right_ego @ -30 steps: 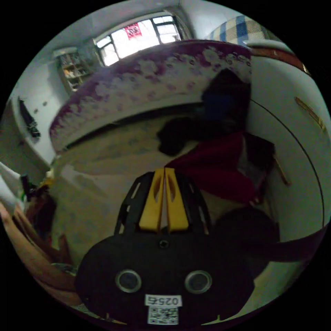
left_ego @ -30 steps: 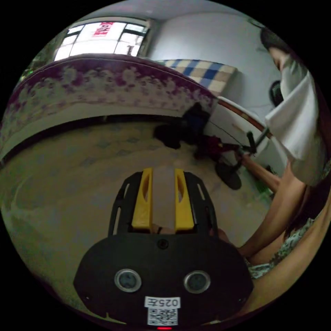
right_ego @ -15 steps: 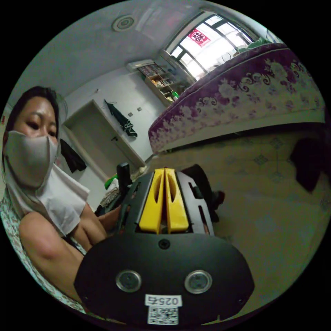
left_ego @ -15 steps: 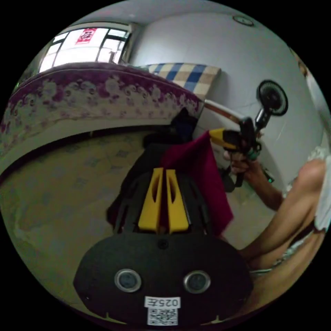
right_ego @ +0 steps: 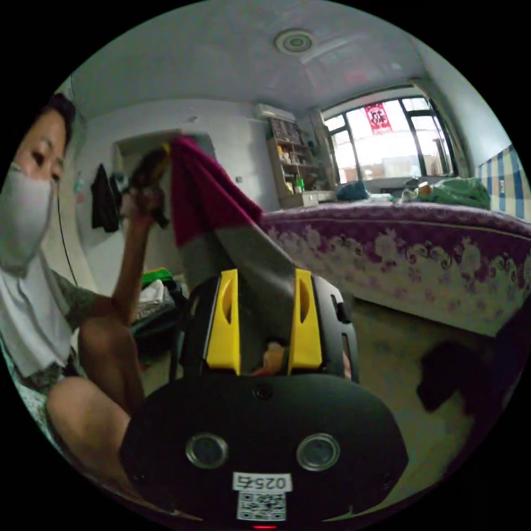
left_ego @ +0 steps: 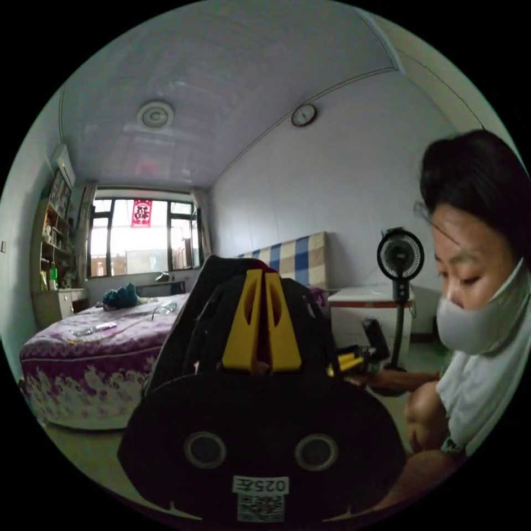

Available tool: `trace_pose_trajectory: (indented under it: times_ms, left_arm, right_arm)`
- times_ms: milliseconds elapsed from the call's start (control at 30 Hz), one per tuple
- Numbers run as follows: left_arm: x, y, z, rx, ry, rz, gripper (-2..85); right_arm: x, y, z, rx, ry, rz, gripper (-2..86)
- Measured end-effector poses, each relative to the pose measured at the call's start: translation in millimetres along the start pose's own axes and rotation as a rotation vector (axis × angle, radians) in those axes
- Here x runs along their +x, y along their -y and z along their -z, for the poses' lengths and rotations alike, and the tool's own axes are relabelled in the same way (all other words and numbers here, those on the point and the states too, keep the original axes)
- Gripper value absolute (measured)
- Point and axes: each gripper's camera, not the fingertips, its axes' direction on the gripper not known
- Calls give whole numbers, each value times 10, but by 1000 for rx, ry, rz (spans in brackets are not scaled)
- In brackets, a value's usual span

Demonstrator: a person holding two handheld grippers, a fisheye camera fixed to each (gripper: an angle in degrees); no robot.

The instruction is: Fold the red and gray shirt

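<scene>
Left gripper view gives us the left gripper (left_ego: 263, 276) with its yellow fingers (left_ego: 241, 321) pressed almost together on a dark sliver of cloth; how much they hold is hidden. Beside them to the right we see the right gripper (left_ego: 349, 359), mostly cut off behind our housing. In the right gripper view, the right gripper's (right_ego: 264, 276) fingers (right_ego: 224, 321) stand spread, and the red and gray shirt (right_ego: 221, 221) runs from the gap between them up to the raised left gripper (right_ego: 149, 171). We cannot tell whether either finger touches the gray cloth. Beyond the fingers stands the bed (right_ego: 420, 249).
</scene>
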Motion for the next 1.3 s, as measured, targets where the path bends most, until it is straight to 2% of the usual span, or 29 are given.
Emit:
trace_pose_trajectory:
  times_ms: [167,267,300,333,400,467,533,633,667,700,767,900,1000,1067,1100,1167,1200,1233,1300]
  left_arm:
    - [237,237,559,45,-22,-50,-9]
    - [262,260,932,68,-71,-7,-9]
    - [267,245,1075,82,-76,4,-9]
    - [268,217,1207,89,-52,21,-9]
    - [265,157,1408,88,13,17,-9]
    - [198,82,1649,75,98,19,-9]
    - [-32,-76,1962,25,191,58,-9]
    - [-517,-433,2175,-91,372,136,-9]
    - [-649,-512,2189,-119,394,156,-9]
    - [-906,-661,2231,-157,412,220,-9]
    - [-1142,-862,2326,-144,322,310,-10]
    - [-730,-1368,2543,-112,223,173,-11]
    - [-375,-2128,2675,-182,56,210,-13]
    - [-111,-2819,2700,-308,-21,243,-14]
    - [74,-3400,2692,-415,-55,293,-14]
    - [333,-4423,2664,-600,-113,446,-14]
    - [484,-5171,2659,-719,-177,616,-13]
    - [638,-5900,2716,-781,-267,822,-11]
    - [894,-6734,2885,-794,-399,1054,-8]
  right_arm:
    - [150,34,-737,-42,42,48,175]
    - [246,186,-1448,-218,359,24,169]
    - [276,162,-1749,-277,591,-32,117]
    - [280,94,-1973,-290,882,-72,20]
    - [293,-10,-2062,-223,1076,-141,4]
    - [364,-53,-1875,-167,922,-129,-4]
    - [706,33,-1530,-141,579,-131,-8]
    - [1395,440,-1172,-71,380,-266,-9]
    - [1489,556,-1098,-54,342,-267,-9]
    - [1582,803,-922,-11,223,-223,-9]
    - [1529,1135,-649,43,64,-82,-9]
    - [1267,1191,-97,89,-180,138,-8]
    - [1260,616,218,46,-242,150,-7]
    - [1413,94,299,-39,-173,50,-4]
    - [1548,-324,265,-156,-116,-18,0]
    - [1724,-1046,155,-319,-82,-120,6]
    - [1822,-1546,67,-409,-109,-206,12]
    - [1890,-2029,-26,-489,-116,-265,19]
    - [2009,-2642,-138,-597,-58,-415,42]
